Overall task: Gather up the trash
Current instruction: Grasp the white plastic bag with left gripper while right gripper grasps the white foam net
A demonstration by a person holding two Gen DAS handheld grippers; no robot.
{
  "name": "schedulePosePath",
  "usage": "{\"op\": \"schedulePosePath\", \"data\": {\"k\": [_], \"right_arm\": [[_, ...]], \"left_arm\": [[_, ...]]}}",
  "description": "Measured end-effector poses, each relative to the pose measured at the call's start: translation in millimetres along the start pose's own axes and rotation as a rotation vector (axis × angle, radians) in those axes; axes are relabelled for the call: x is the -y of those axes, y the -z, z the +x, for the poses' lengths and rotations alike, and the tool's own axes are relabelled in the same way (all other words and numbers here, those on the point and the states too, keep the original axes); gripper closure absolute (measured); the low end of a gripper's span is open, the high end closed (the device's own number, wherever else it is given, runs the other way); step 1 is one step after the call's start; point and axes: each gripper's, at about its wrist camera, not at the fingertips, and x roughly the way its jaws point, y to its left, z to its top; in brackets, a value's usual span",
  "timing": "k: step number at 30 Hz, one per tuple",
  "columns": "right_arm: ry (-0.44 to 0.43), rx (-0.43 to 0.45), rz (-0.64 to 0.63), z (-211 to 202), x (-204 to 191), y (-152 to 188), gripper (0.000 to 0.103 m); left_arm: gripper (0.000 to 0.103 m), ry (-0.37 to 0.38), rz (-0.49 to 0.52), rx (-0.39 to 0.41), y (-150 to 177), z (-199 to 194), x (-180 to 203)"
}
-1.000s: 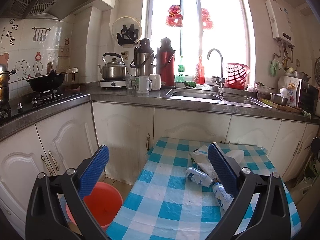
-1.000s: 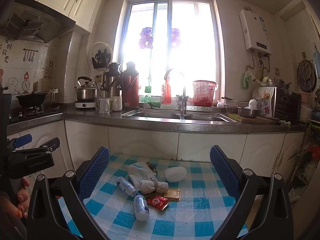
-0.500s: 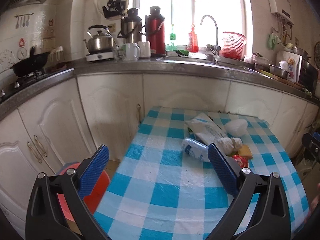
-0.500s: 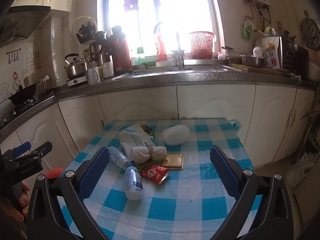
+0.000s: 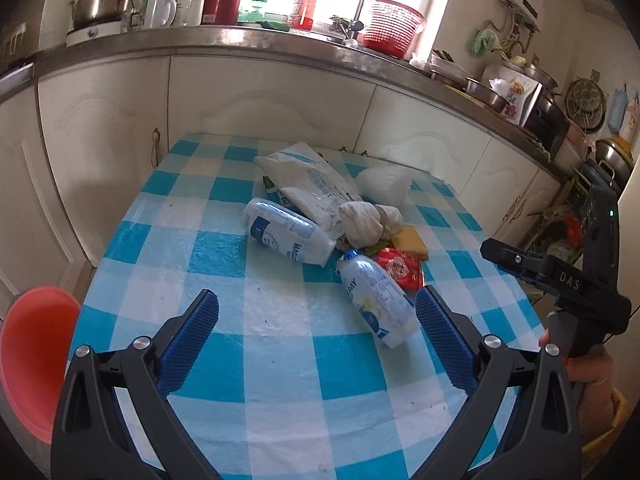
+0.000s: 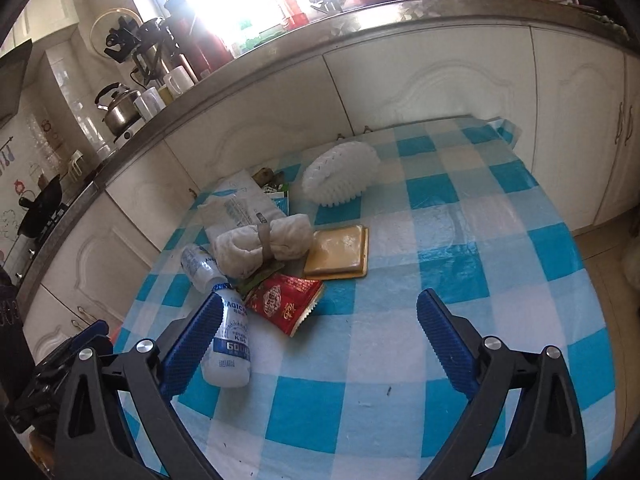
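Trash lies in a pile on the blue-checked table (image 5: 280, 360) (image 6: 460, 220): two white plastic bottles (image 5: 376, 304) (image 5: 286, 232), the nearer bottle (image 6: 230, 344), a red snack wrapper (image 5: 398, 266) (image 6: 286, 300), a rolled white cloth (image 5: 368, 222) (image 6: 260, 244), a white plastic bag (image 5: 308, 184) (image 6: 240, 208), a yellow tray (image 6: 338, 254) and a white foam net (image 6: 340, 174). My left gripper (image 5: 316, 324) hangs open above the table, short of the bottles. Also open, my right gripper (image 6: 318, 328) hovers near the wrapper, its left finger beside the nearer bottle.
An orange bucket (image 5: 34, 360) stands on the floor left of the table. White cabinets (image 5: 260, 100) and a steel counter with a kettle (image 5: 102, 0), mugs and sink run behind the table. A hand holds the other gripper's handle (image 5: 580, 292) at the right.
Both grippers have tilted down and moved closer over the table, so the trash pile now fills the views. Nothing was grasped.
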Motion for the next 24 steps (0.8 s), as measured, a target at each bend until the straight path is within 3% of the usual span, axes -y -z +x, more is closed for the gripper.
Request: {"op": "schedulePosePath", "data": {"k": [5, 10, 14, 18, 20, 23, 24], "right_arm": [[-0.033, -0.027, 0.077, 24, 16, -35, 0.006], [-0.027, -0.057, 0.111, 58, 30, -76, 0.005], [-0.038, -0.093, 0.127, 91, 43, -99, 0.005], [-0.026, -0.113, 0.162, 122, 60, -116, 0.005], [-0.068, -0.131, 0.201, 137, 66, -119, 0.005], [-0.104, -0.144, 0.222, 154, 69, -123, 0.005], [-0.117, -0.141, 0.216, 158, 68, -124, 0.005]], "left_arm": [[0.004, 0.034, -0.164, -0.021, -33, 32, -31], [0.004, 0.056, -0.170, -0.060, -72, 75, -39], [0.004, 0.122, -0.280, -0.136, -97, 121, -53], [0.004, 0.164, -0.319, -0.193, -113, 158, -56], [0.004, 0.161, -0.329, -0.224, -115, 175, -58], [0.008, 0.164, -0.343, -0.236, -120, 191, -60], [0.015, 0.163, -0.345, -0.246, -121, 196, -60]]}}
